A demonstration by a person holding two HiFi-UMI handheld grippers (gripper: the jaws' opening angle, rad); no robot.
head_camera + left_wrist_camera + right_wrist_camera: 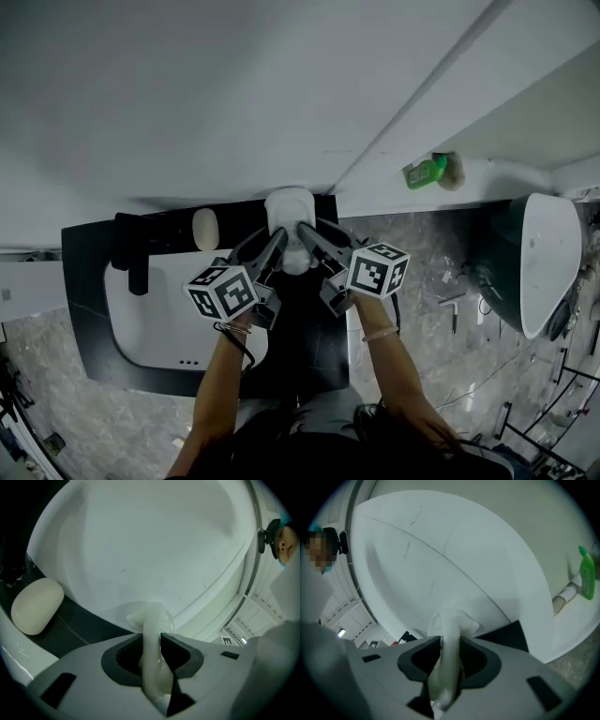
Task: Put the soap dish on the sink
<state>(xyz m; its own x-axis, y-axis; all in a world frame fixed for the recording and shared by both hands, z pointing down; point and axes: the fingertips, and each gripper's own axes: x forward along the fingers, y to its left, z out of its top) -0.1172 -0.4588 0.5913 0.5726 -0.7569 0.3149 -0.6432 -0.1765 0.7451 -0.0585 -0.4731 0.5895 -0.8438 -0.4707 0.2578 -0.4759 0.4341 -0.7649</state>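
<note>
The white soap dish (289, 208) hangs between my two grippers, above the back edge of the black counter (89, 309), to the right of the white sink basin (155, 323). My left gripper (277, 240) is shut on the dish's left rim. In the left gripper view the pale rim (152, 620) is pinched between the dark pads of that gripper (151, 641). My right gripper (306, 234) is shut on the opposite rim. The right gripper view shows that rim (449, 623) clamped in the right gripper (450, 645).
A cream soap bar (204, 228) (36, 605) lies on the counter behind the basin, beside a black faucet (131, 255). A green bottle (427, 172) (587, 576) stands on a ledge to the right. A white fixture (548, 255) stands on the marble floor at far right.
</note>
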